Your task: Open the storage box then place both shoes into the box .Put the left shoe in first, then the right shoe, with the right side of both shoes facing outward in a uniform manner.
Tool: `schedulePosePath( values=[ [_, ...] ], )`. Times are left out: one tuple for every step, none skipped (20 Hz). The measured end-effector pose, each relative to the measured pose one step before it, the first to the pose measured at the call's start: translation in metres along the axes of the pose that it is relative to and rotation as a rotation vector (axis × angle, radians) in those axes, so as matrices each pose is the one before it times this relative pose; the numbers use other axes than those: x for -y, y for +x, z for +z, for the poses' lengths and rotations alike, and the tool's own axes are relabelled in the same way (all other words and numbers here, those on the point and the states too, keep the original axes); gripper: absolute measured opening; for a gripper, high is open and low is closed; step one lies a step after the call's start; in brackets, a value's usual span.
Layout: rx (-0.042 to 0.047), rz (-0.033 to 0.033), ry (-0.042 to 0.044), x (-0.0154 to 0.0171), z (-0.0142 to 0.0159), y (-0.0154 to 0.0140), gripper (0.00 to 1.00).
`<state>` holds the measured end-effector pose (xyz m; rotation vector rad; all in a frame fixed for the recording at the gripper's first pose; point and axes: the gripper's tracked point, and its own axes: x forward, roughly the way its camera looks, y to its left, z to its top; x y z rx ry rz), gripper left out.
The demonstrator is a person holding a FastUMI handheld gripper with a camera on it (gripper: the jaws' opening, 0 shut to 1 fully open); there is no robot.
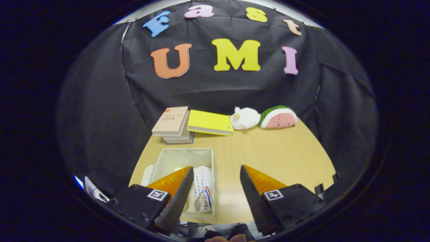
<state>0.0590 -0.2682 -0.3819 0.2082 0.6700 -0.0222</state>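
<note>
So the storage box sits open on the wooden tabletop, and a white shoe lies on its side inside it, partly hidden behind the left finger. The gripper hangs above with its fingers spread wide, nothing between them, the left finger over the box and the right one over bare wood. Beyond the box there's a stack of books, a yellow book, a white plush toy and a watermelon plush along the back.
</note>
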Motion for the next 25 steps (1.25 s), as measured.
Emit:
schedulePosePath(
  values=[
    [0.03984, -0.01233, -0.00227, 0.00443, 0.00619, -0.00898, 0.95],
    [0.03895, -0.00441, 0.00529, 0.00441, 0.00515, -0.00601, 1.00],
    [0.03664, -0.00357, 0.00846, 0.00332, 0.00474, -0.00587, 1.00],
    [0.03770, 0.00019, 0.00983, 0.00236, 0.00575, -0.00643, 1.00],
    [0.02680, -0.00850, 0.00296, 0.00420, 0.00208, -0.00313, 1.00],
    [0.02322, -0.01212, -0.00073, 0.00502, 0.00194, -0.00439, 1.00],
    [0.02439, -0.01187, 0.00689, 0.00402, 0.00309, -0.00374, 1.00],
    [0.02866, -0.00507, 0.01189, 0.00341, 0.00517, -0.00620, 1.00],
    [0.02677, -0.00698, 0.00835, 0.00244, 0.00312, -0.00458, 1.00],
    [0.02583, -0.00451, 0.00400, 0.00277, 0.00220, -0.00320, 1.00],
    [0.01999, -0.00487, -0.00471, 0.00375, 0.00009, -0.00389, 1.00],
    [0.01474, -0.00604, -0.00345, 0.00353, 0.00163, -0.00423, 1.00],
    [0.01275, -0.00232, 0.00053, 0.00148, 0.00060, -0.00160, 1.00],
    [0.00610, 0.00054, 0.00896, 0.00013, -0.00003, -0.00182, 1.00],
    [-0.00143, 0.00087, 0.01036, 0.00100, -0.00174, 0.00079, 1.00],
    [-0.00360, 0.00254, 0.01148, 0.00128, -0.00084, -0.00093, 1.00],
    [-0.00270, 0.00226, 0.00659, 0.00272, -0.00054, 0.00023, 1.00],
    [-0.00023, -0.00044, -0.00353, 0.00256, 0.00050, -0.00057, 1.00],
    [0.00590, -0.00328, -0.00776, 0.00112, 0.00112, -0.00220, 1.00],
    [0.00478, -0.00163, -0.00992, 0.00082, 0.00378, -0.00223, 1.00],
    [0.00255, -0.00231, -0.01160, 0.00028, 0.00050, -0.00291, 1.00],
    [0.00010, 0.00318, -0.01106, -0.00009, 0.00086, -0.00233, 1.00],
    [-0.00059, 0.00286, -0.00576, -0.00005, 0.00054, -0.00077, 1.00],
    [0.00064, 0.00392, 0.00104, -0.00003, 0.00113, -0.00158, 1.00],
    [0.00594, 0.00397, 0.00098, -0.00079, 0.00184, -0.00188, 1.00]
  ],
)
